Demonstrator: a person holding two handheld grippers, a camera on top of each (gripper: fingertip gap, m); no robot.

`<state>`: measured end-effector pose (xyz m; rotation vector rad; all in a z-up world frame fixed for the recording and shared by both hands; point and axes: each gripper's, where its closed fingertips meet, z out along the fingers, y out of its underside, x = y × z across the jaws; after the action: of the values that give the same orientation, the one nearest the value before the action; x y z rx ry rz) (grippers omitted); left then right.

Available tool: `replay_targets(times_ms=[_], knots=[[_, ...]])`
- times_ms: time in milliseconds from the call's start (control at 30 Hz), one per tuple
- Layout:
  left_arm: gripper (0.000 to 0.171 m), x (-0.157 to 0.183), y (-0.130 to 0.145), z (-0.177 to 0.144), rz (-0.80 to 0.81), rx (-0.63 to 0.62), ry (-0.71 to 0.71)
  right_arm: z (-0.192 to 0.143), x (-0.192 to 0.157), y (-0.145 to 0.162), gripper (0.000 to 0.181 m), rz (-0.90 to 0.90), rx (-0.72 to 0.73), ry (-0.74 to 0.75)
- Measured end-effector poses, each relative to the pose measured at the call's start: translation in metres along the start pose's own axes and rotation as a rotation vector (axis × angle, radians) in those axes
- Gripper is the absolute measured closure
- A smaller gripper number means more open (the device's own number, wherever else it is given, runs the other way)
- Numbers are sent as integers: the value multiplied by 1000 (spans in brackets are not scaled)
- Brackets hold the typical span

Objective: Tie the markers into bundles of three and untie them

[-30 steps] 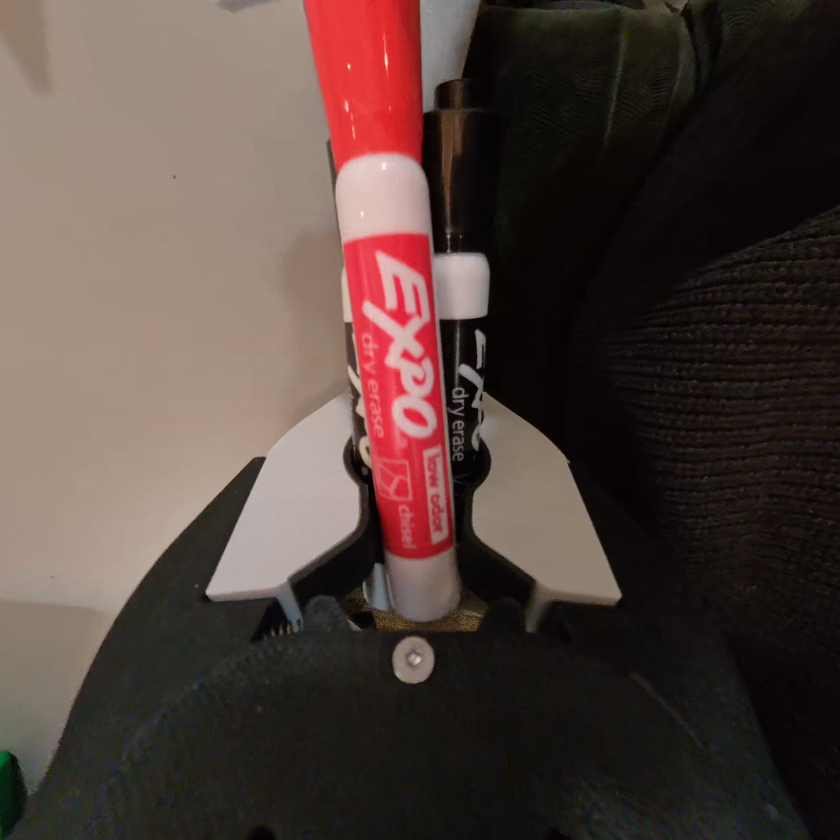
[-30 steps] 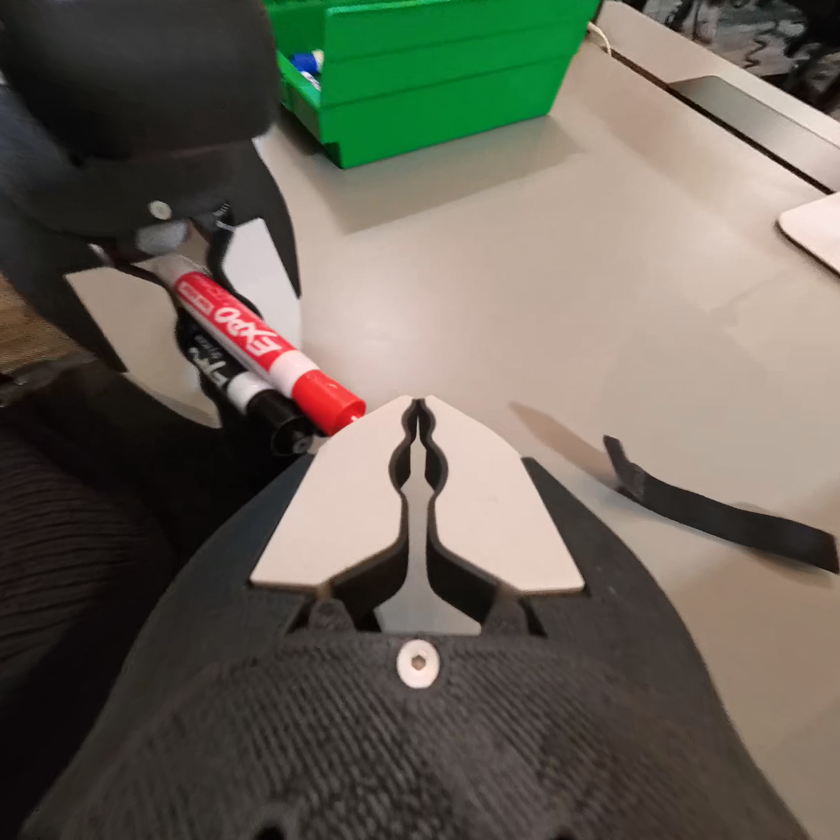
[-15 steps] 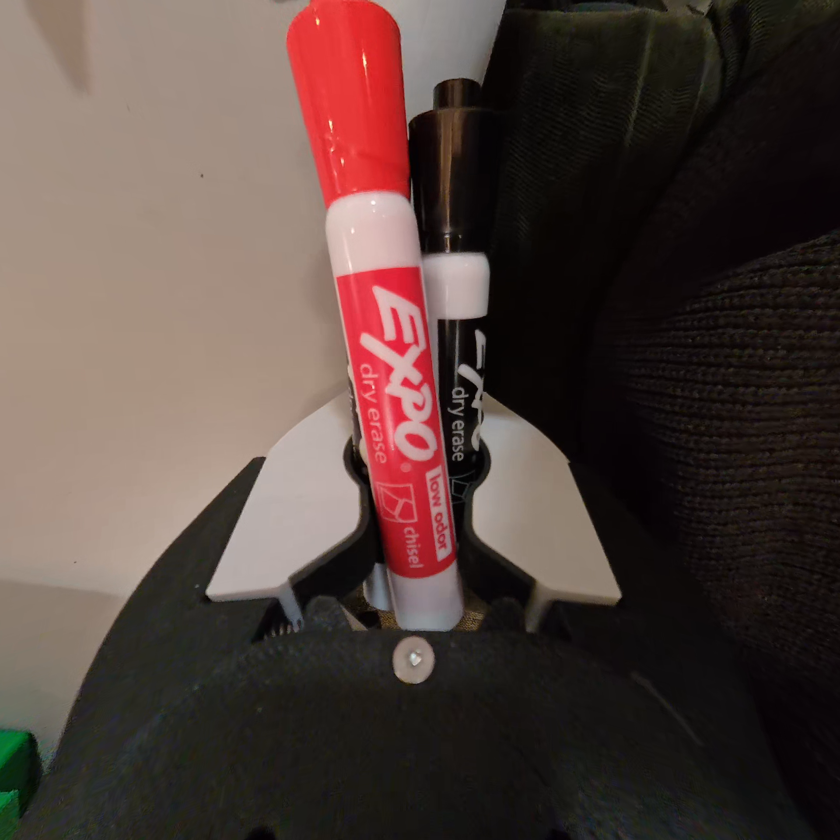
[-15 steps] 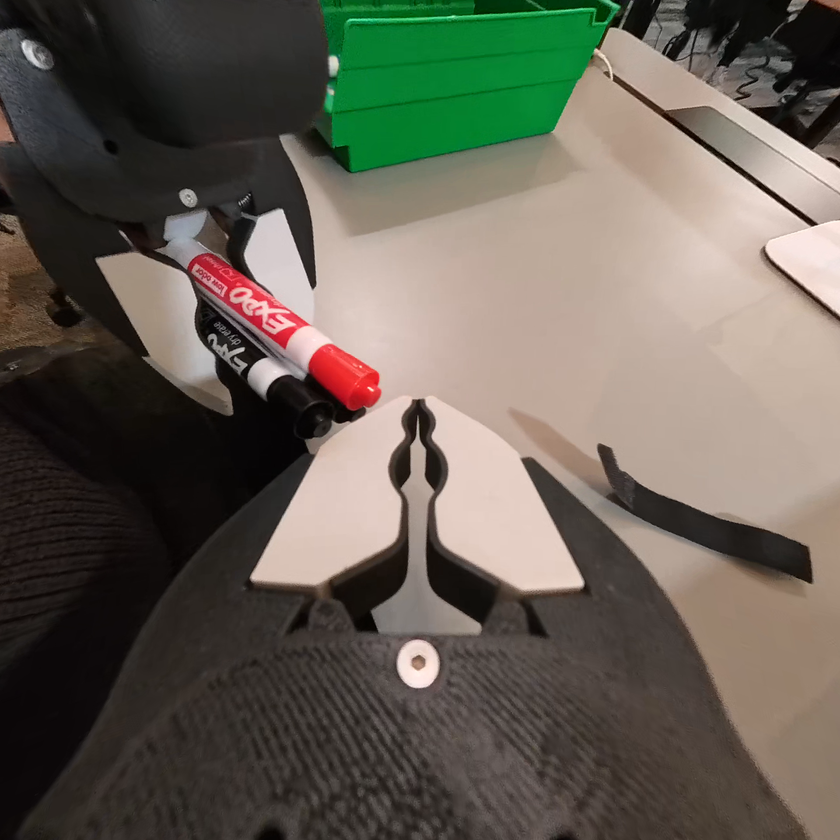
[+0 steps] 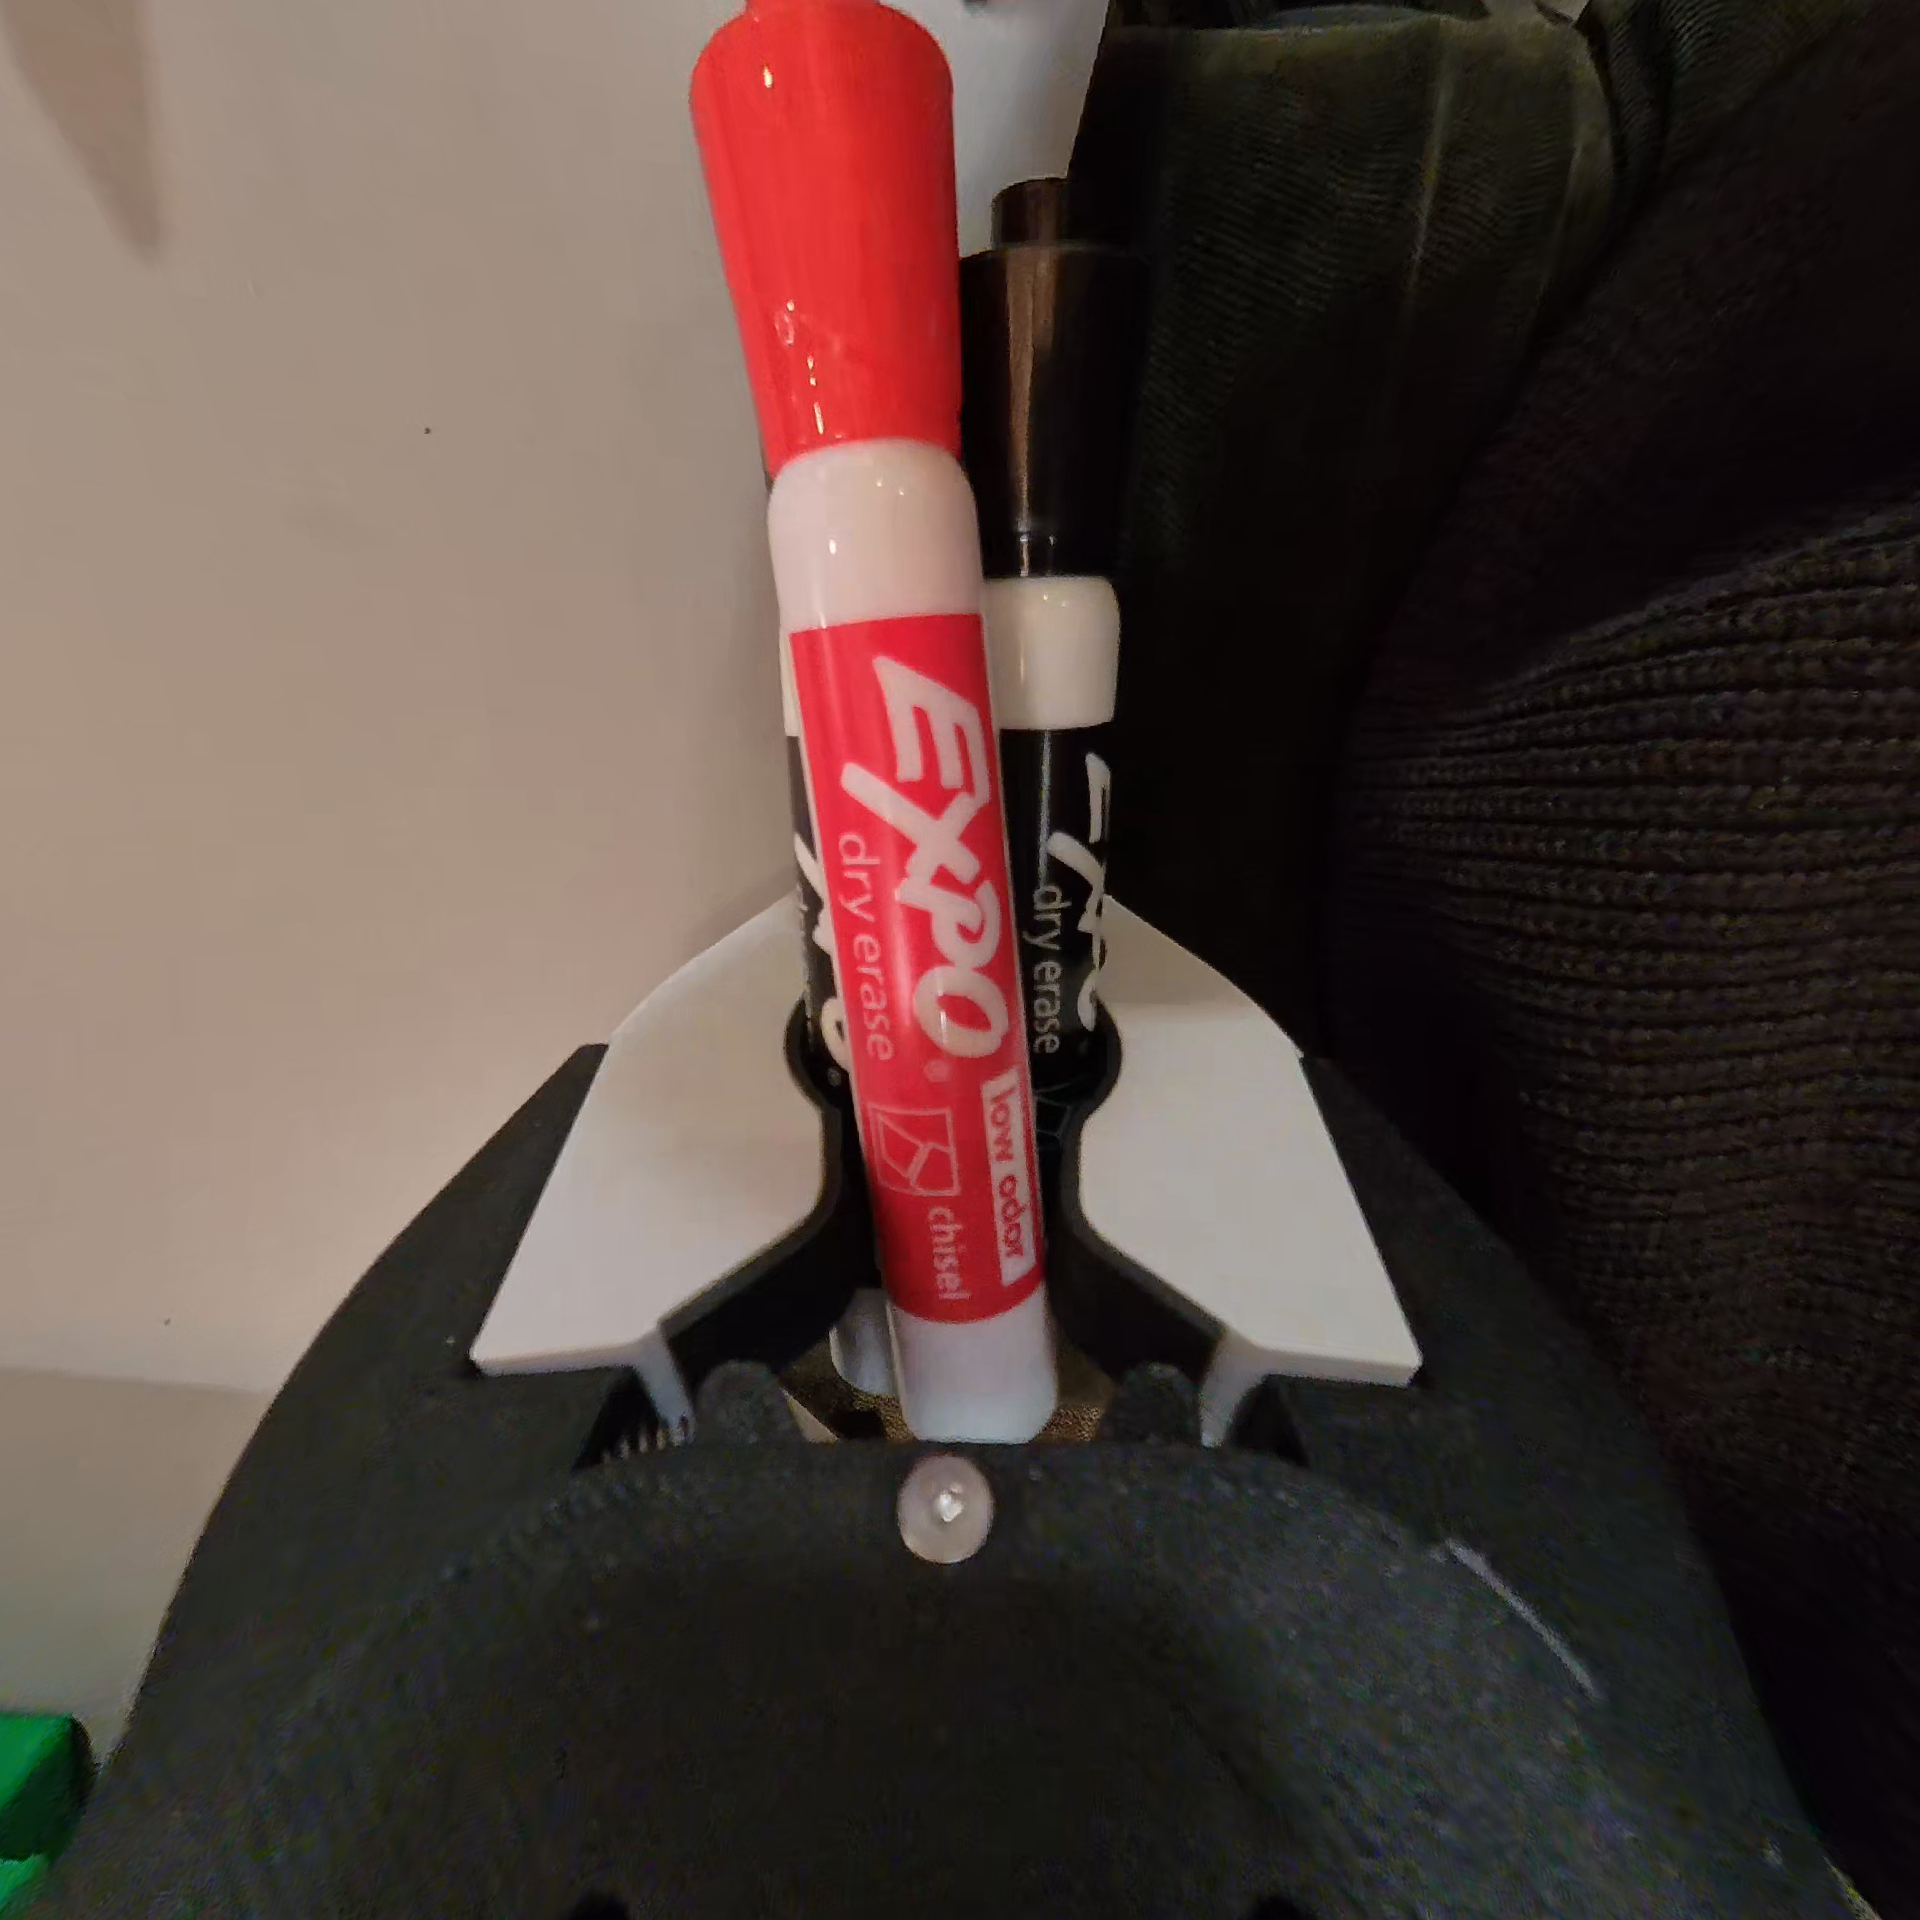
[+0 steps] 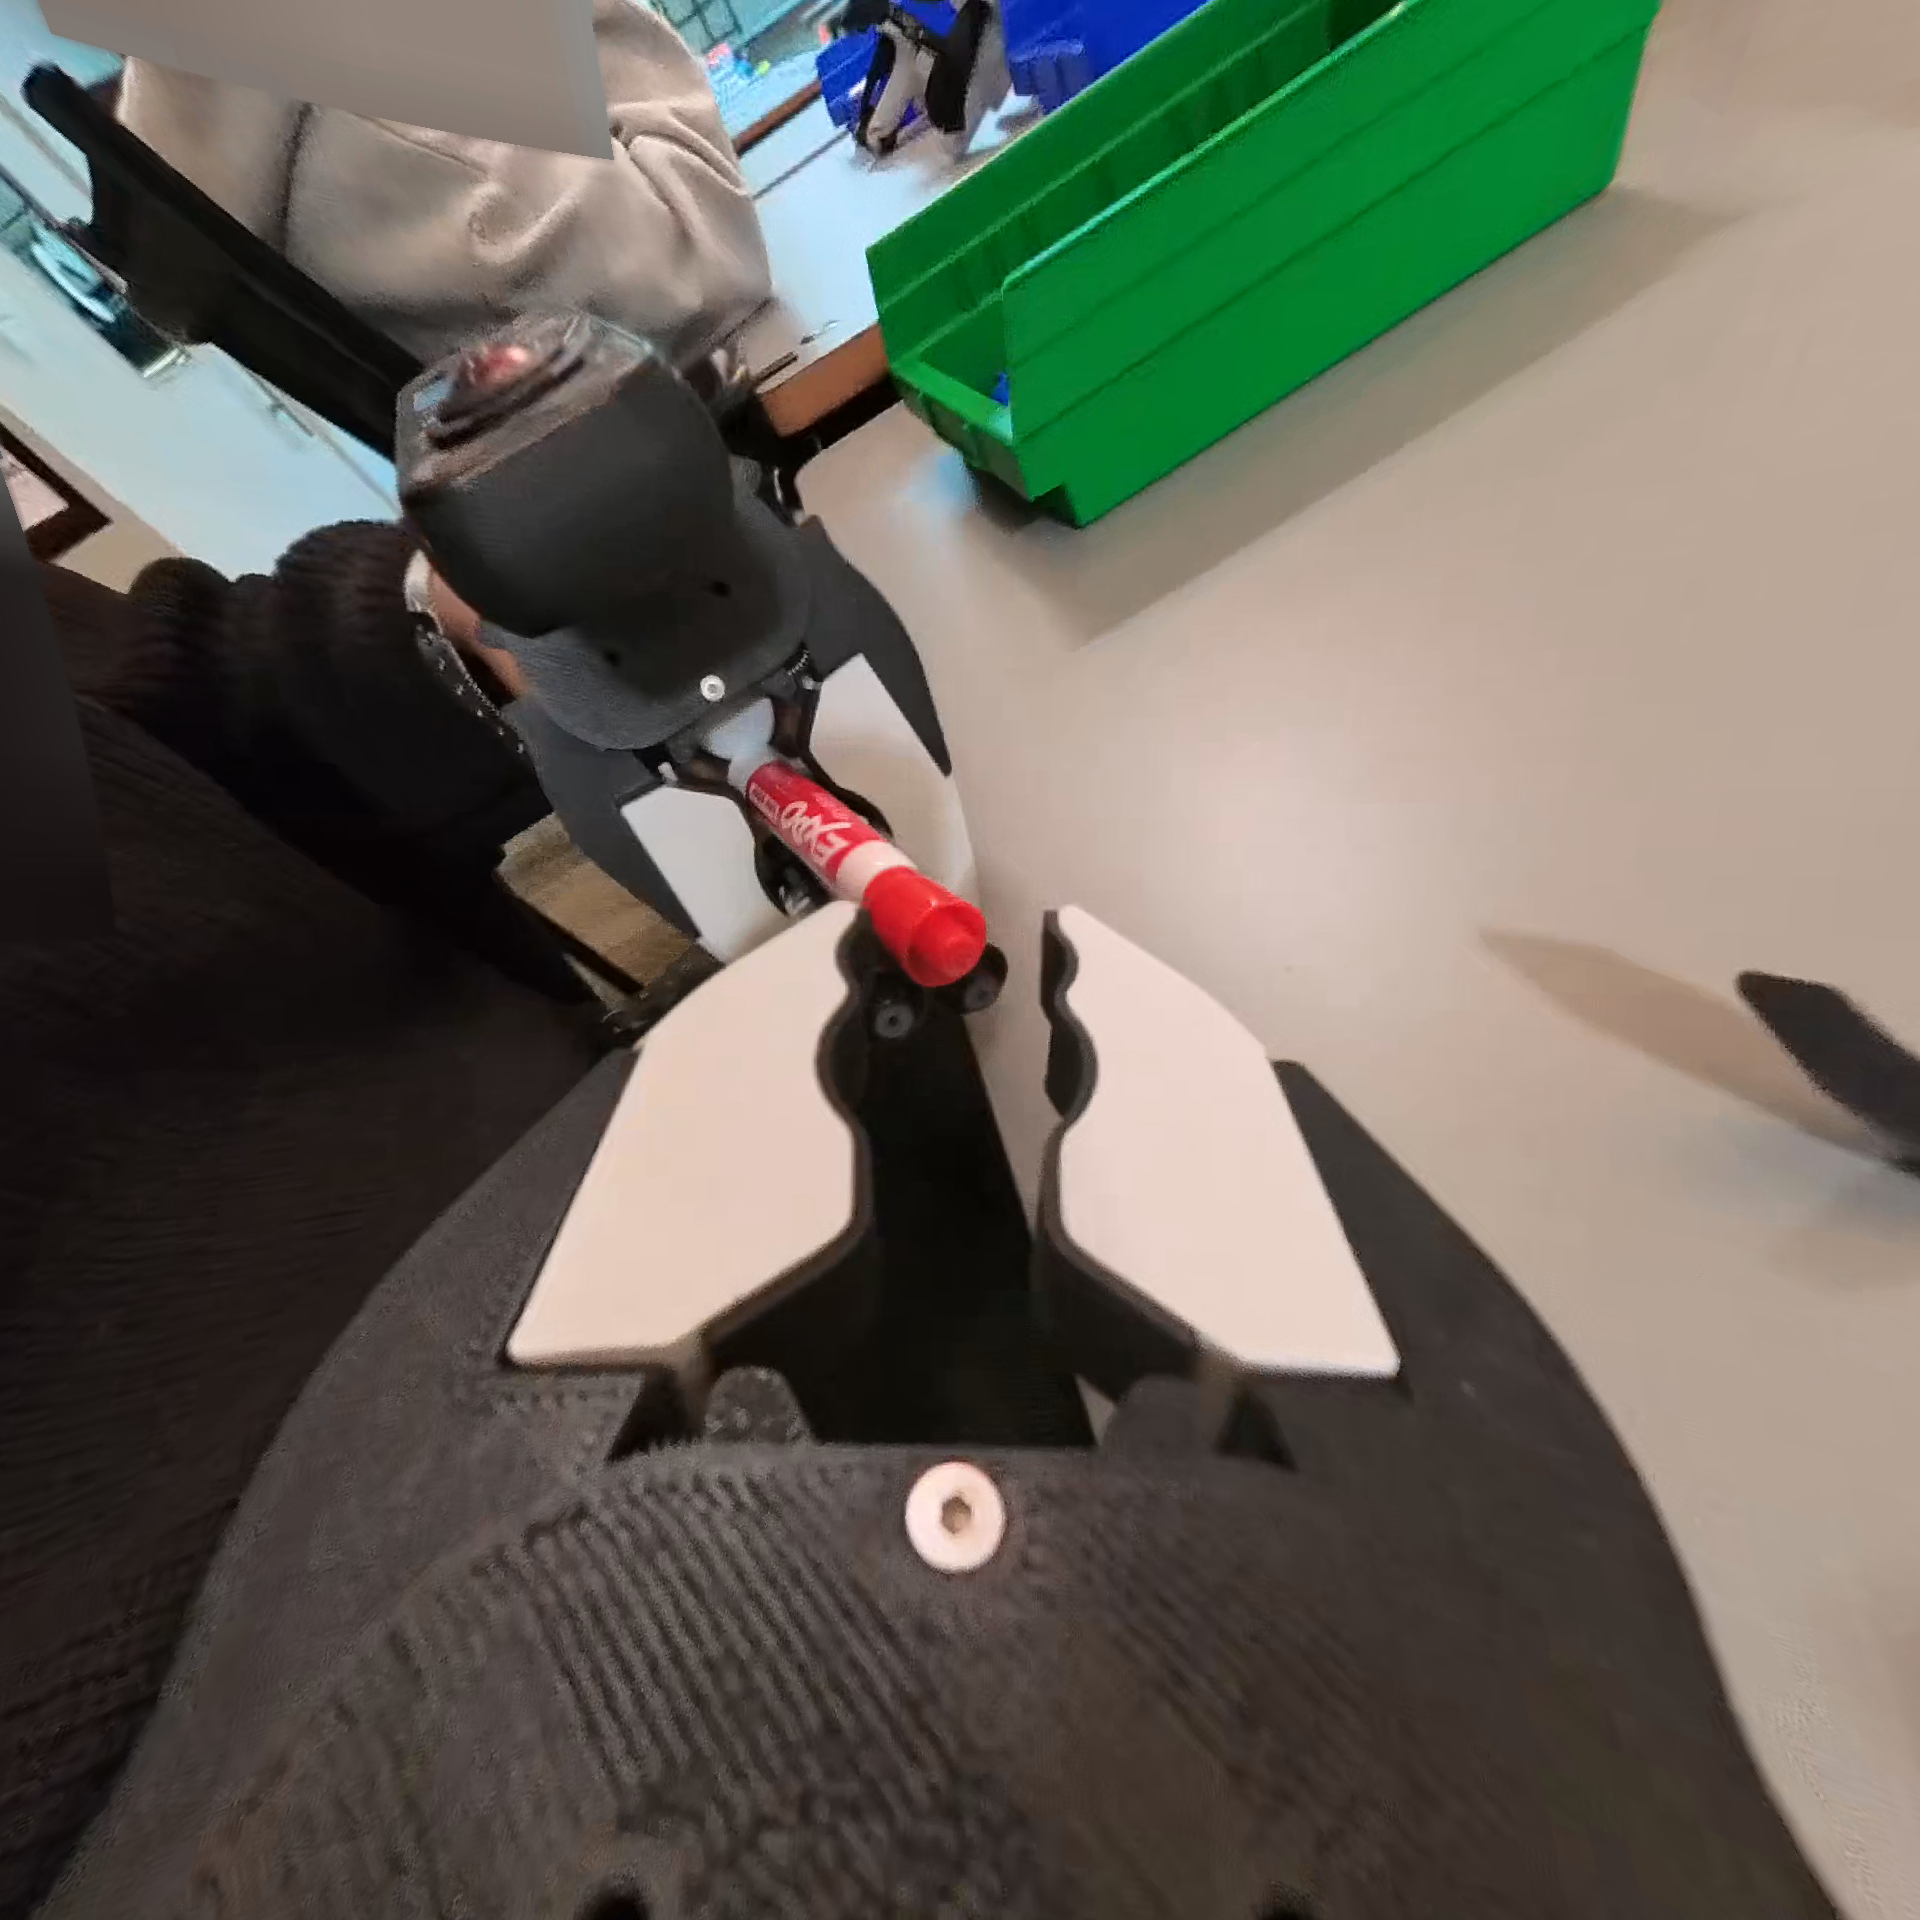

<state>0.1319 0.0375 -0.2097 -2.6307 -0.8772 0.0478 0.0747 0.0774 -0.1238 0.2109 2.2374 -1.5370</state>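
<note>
My left gripper (image 5: pixel 951 935) is shut on a bundle of dry-erase markers that point forward along its fingers. A red marker (image 5: pixel 914 883) lies on top, a black marker (image 5: pixel 1060 416) sits to its right, and another black one is mostly hidden beneath. In the right wrist view the left gripper (image 6: pixel 821 883) faces my right gripper (image 6: pixel 951 925), which is open. The red marker's cap (image 6: pixel 930 930) and the black cap ends (image 6: pixel 894 1023) sit right at the right gripper's fingertips, in the gap between them. I cannot tell if they touch.
A green bin (image 6: pixel 1299 312) stands at the back right of the grey table (image 6: pixel 1455 779). A black strap (image 6: pixel 1829 1049) lies at the right edge. A person in a grey top (image 6: pixel 468 208) sits behind. Dark knit clothing (image 5: pixel 1610 935) is close by. The grippers' ends are close to 11 cm from one another. About 12 cm separates my right fingertips from the black strap (image 6: pixel 1829 1049).
My right gripper has opened and swung left toward the left gripper, so the marker caps now sit between its fingertips. The left gripper keeps its hold on the markers.
</note>
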Motion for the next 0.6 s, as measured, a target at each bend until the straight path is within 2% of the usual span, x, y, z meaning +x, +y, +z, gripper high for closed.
replay_targets(times_ms=[200,600], knots=[[129,-2,1,0,2,-2,-9,8,-7,14,158,-118,-76,15],[128,-3,1,0,4,-8,-22,7,-7,12,163,-167,-70,37]])
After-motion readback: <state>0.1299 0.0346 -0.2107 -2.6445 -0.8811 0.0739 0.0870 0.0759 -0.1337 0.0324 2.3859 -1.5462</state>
